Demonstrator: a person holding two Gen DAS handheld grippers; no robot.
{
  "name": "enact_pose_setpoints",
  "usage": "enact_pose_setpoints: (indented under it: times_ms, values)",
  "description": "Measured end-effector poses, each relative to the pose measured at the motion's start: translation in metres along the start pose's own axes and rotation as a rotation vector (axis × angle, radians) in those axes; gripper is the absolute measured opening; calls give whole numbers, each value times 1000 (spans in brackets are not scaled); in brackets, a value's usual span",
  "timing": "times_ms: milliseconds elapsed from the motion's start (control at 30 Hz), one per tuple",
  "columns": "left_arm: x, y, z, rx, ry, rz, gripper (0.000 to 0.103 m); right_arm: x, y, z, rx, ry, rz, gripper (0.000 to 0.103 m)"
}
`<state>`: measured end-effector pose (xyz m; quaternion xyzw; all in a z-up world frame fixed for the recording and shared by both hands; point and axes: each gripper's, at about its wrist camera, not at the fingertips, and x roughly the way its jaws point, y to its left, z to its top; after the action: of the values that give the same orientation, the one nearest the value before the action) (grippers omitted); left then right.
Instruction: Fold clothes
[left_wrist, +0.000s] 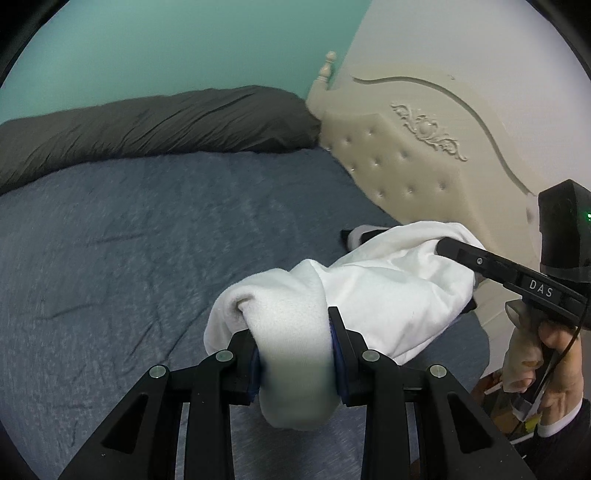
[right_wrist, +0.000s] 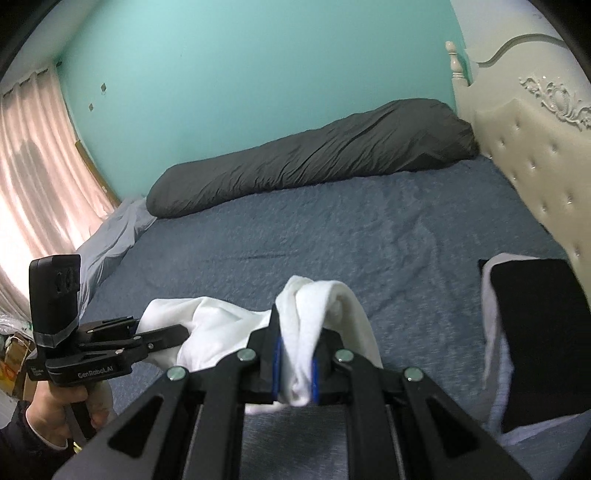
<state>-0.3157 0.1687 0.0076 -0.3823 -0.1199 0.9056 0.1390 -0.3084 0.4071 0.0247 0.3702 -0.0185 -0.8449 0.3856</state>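
Note:
A white fleece garment (left_wrist: 388, 288) hangs bunched above the blue bed, held at two places. My left gripper (left_wrist: 295, 332) is shut on a thick roll of it, blue pads pressing both sides. In the right wrist view my right gripper (right_wrist: 295, 354) is shut on a thinner fold of the same white garment (right_wrist: 221, 332). Each gripper shows in the other's view: the right gripper (left_wrist: 441, 245) enters from the right edge with its tips in the cloth, and the left gripper (right_wrist: 184, 332) comes in from the left, held by a hand (right_wrist: 62, 410).
The blue bedspread (right_wrist: 332, 236) stretches ahead. A long dark grey pillow (right_wrist: 314, 155) lies along the teal wall. A cream tufted headboard (left_wrist: 406, 158) borders the right. A folded black-and-white garment (right_wrist: 532, 339) lies at the bed's right edge. Pink curtains (right_wrist: 40, 177) hang far left.

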Motion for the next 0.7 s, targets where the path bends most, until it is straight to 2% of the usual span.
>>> enact_pose_setpoints:
  times_ms: [367,700]
  values:
    - [18,-73,63,70,-37,-27,33,-55,-54,49,-4,-45,-51,11]
    - [45,-120,86,99,-40,-44,33,-78,-101,63,9,-60,-95,11]
